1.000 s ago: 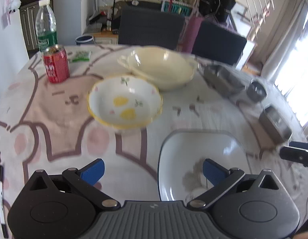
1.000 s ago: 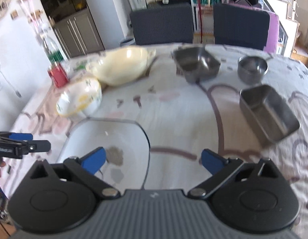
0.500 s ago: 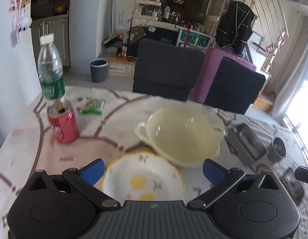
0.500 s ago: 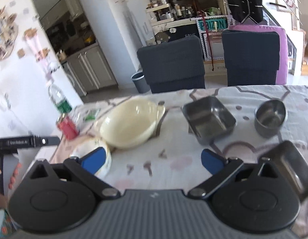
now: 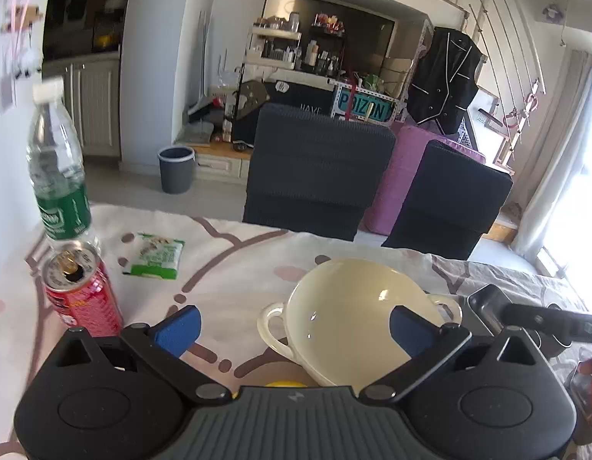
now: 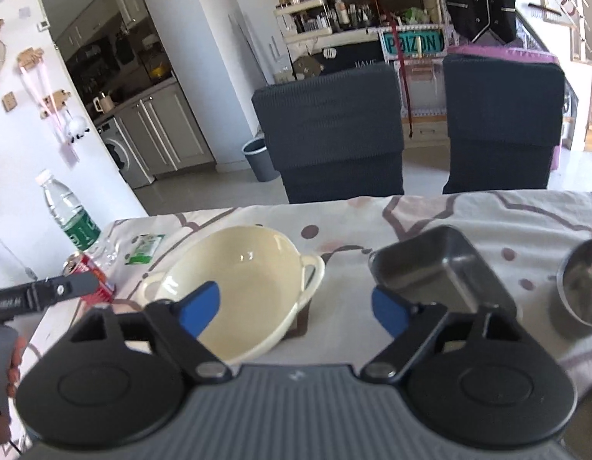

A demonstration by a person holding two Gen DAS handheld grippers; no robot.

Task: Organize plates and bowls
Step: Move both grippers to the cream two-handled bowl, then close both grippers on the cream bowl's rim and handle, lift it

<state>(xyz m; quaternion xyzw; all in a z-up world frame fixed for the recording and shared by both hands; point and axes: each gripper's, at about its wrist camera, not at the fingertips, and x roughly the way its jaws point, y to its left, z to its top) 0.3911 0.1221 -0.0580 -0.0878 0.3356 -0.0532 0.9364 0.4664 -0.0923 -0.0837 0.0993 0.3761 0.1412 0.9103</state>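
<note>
Both tongs (image 5: pixel 292 326) (image 6: pixel 296 304) gape empty, right just narrowing; cream bowl (image 6: pixel 238 287) between red can (image 5: pixel 79 295) and steel tray (image 6: pixel 441 268).

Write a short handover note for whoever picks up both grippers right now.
Left gripper: open, empty, above the table with the cream bowl ahead of it.
Right gripper: open, empty, its jaws have just been closing a little, nothing between them; it faces the gap between the cream bowl and the square steel tray.
A round steel cup stands at the right edge; a soda can and water bottle stand left.
Done: nothing stacked that I can see.
Left: gather the bowls and steel dishes.
</note>
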